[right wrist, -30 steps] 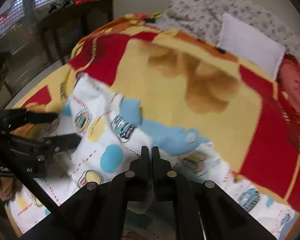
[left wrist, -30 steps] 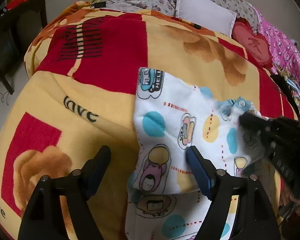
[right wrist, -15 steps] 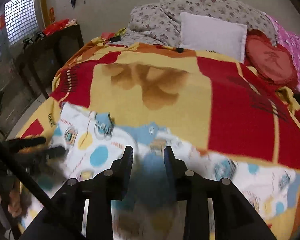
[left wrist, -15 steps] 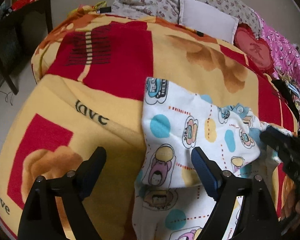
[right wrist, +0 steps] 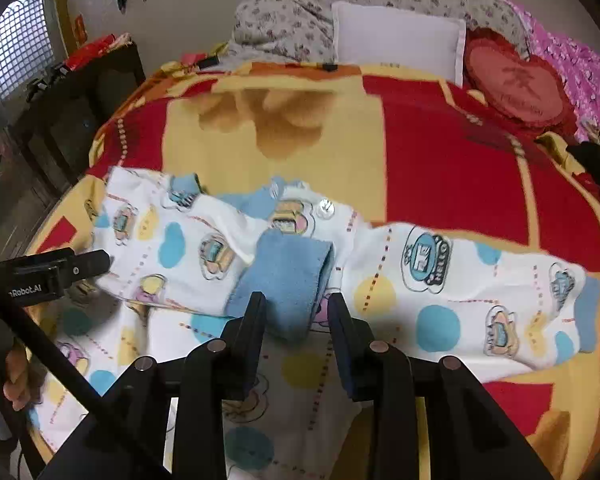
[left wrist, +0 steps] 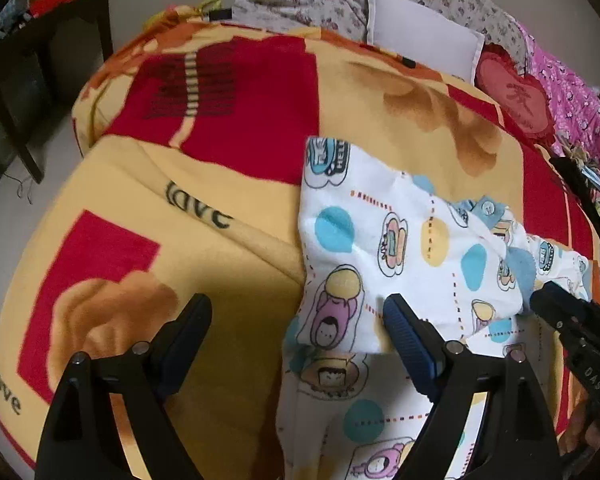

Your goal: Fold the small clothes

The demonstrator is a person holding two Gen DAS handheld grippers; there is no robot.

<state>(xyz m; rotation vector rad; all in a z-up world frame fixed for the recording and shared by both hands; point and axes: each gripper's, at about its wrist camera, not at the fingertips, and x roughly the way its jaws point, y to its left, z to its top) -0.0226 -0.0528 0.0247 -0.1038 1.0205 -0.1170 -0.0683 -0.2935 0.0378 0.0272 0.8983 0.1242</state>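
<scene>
A small white baby garment (right wrist: 204, 248) with cartoon prints, blue dots and blue cuffs lies on the red and yellow blanket (right wrist: 440, 152). One sleeve is folded across the body, its blue cuff (right wrist: 284, 280) lying just ahead of my right gripper (right wrist: 296, 312), which is open and empty. The other sleeve (right wrist: 480, 288) stretches out to the right. My left gripper (left wrist: 296, 320) is open and empty at the garment's left edge (left wrist: 360, 248), with one finger (left wrist: 404, 332) over the cloth. The right gripper's tip shows at the right of the left wrist view (left wrist: 556, 308).
A white pillow (right wrist: 396, 36), a floral quilt (right wrist: 284, 20) and a red heart cushion (right wrist: 516, 84) lie at the head of the bed. Pink bedding (right wrist: 580, 60) and dark clothes (right wrist: 596, 160) lie at the right. A dark wooden table (right wrist: 76, 96) stands left of the bed.
My right gripper has opened, let go of the folded sleeve and drawn back from the garment. The sleeve now lies across the body. My left gripper has stayed open and shifted slightly.
</scene>
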